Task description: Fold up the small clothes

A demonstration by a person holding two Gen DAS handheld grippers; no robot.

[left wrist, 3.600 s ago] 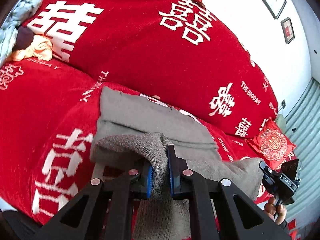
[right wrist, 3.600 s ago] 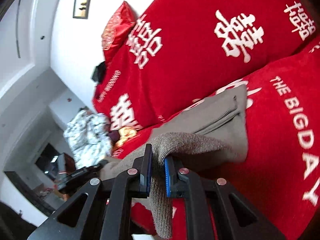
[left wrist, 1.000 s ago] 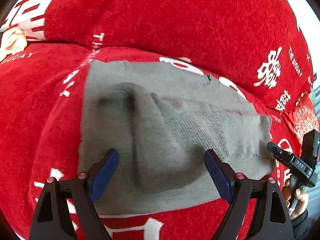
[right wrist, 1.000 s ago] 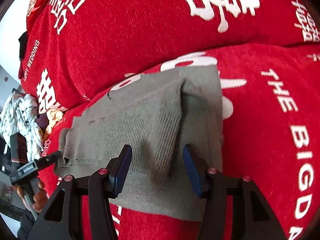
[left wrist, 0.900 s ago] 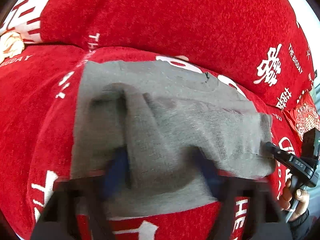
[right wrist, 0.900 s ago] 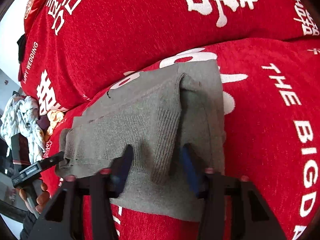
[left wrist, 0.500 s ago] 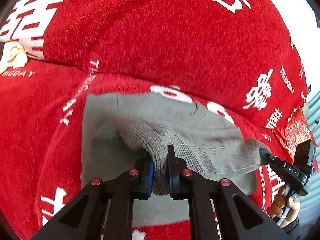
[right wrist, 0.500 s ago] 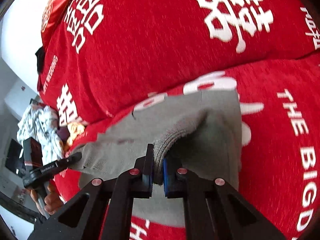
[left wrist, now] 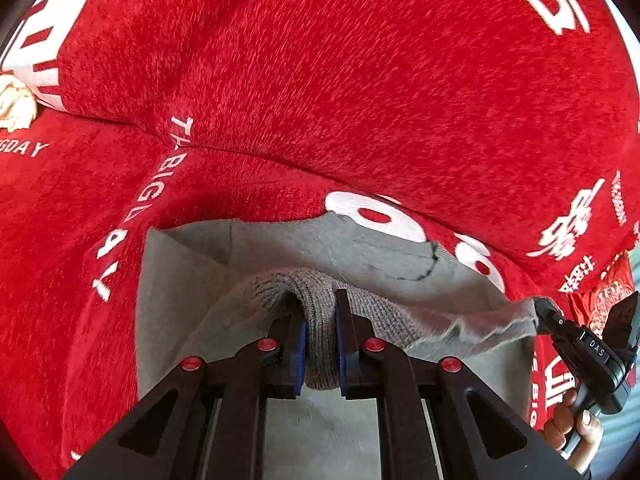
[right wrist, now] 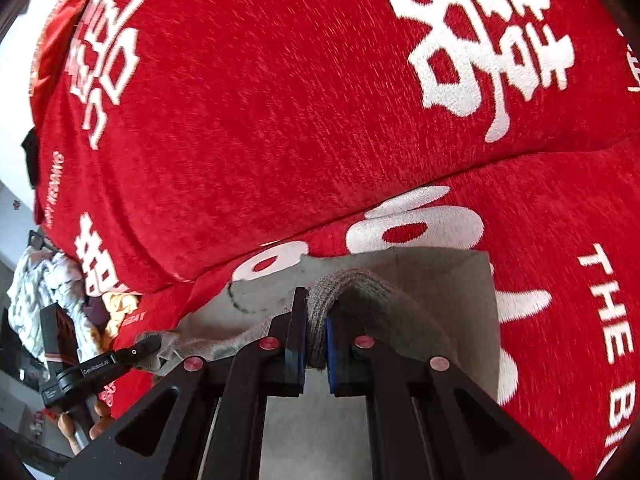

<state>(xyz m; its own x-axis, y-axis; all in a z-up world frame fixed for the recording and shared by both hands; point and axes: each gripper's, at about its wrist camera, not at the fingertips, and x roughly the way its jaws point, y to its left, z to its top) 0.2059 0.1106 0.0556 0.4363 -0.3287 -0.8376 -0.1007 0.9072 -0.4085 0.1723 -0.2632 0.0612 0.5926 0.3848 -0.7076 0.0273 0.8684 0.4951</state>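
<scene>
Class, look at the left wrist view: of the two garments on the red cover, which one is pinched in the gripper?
The grey knit garment; the cream one lies untouched, far left.

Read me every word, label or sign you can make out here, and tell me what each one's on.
"THE BIGDAY": white print on the red cover, left wrist view.
"THE BI", cut off by the frame: same cover, right wrist view.
"DAS": label on the right gripper.
"GenRobot.AI": label on the left gripper.
Large white double-happiness characters: cover's backrest.
Small white line near the backrest's left edge: too blurred to read.
</scene>
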